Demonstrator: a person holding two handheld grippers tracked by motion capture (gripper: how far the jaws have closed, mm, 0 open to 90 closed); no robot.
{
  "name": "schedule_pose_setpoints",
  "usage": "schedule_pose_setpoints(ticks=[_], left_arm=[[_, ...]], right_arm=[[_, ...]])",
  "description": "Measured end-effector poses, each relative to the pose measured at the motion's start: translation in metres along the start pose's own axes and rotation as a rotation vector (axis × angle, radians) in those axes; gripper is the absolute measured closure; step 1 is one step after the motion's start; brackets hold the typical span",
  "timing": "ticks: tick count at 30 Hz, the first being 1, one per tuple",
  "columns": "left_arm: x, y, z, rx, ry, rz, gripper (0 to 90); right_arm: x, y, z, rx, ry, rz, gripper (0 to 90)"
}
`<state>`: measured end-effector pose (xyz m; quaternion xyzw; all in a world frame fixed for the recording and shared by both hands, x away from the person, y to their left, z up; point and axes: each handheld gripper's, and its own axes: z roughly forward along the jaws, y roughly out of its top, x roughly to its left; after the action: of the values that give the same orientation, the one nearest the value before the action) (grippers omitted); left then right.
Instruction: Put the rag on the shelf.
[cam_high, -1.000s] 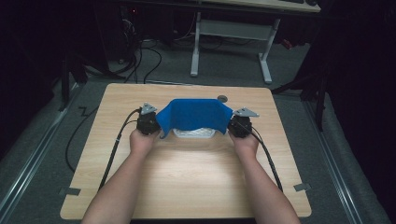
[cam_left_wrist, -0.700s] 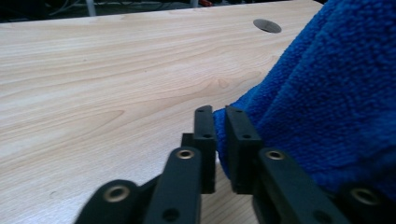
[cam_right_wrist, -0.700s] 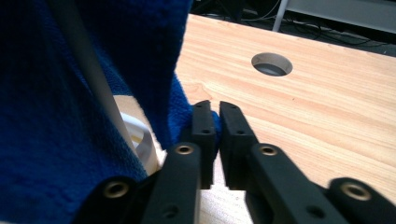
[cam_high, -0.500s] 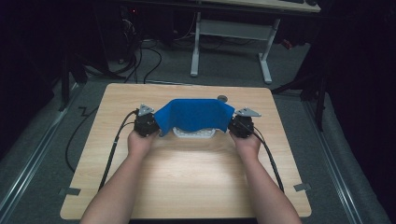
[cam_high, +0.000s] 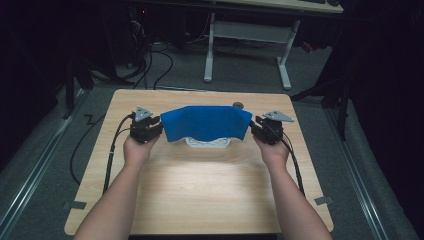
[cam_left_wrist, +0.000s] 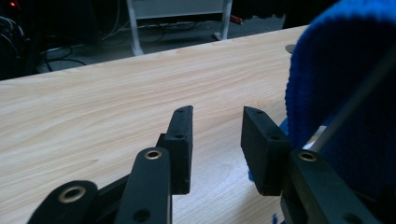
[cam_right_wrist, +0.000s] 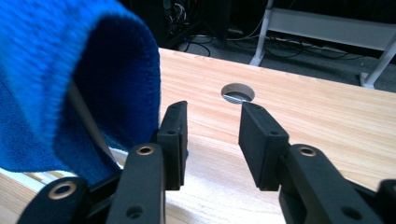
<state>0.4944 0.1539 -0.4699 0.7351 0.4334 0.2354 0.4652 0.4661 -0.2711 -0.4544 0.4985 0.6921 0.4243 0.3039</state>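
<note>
Jaws parted and empty after just opening, the left gripper (cam_high: 159, 129) and right gripper (cam_high: 254, 128) flank a blue knitted cloth (cam_high: 207, 122) draped over a white rack (cam_high: 207, 143) at the wooden table's (cam_high: 200, 190) far middle.

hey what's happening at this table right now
A person holds a claw in each hand at either end of a blue knitted cloth draped over a white rack on the wooden table. The left claw and right claw have just been opening; nothing sits between their jaws, so the cloth is released.
</note>
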Motion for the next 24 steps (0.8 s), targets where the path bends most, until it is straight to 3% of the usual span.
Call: schedule_pose_setpoints(ticks=[8,16,23,24], left_arm=[[0.002,-0.005,-0.014,-0.010,0.015,0.017,64.4],[0.006,-0.010,-0.021,-0.010,0.036,0.007,63.7],[0.006,-0.016,-0.038,-0.029,0.041,0.008,61.2],[0.006,-0.018,-0.040,-0.028,0.043,0.009,61.2]], right_arm=[[-0.007,0.004,-0.015,-0.003,-0.005,-0.005,58.0],[-0.007,0.006,-0.029,-0.015,-0.004,-0.017,57.2],[-0.006,0.001,-0.041,-0.050,-0.009,-0.030,56.4],[-0.007,0.000,-0.043,-0.036,-0.012,-0.033,55.7]])
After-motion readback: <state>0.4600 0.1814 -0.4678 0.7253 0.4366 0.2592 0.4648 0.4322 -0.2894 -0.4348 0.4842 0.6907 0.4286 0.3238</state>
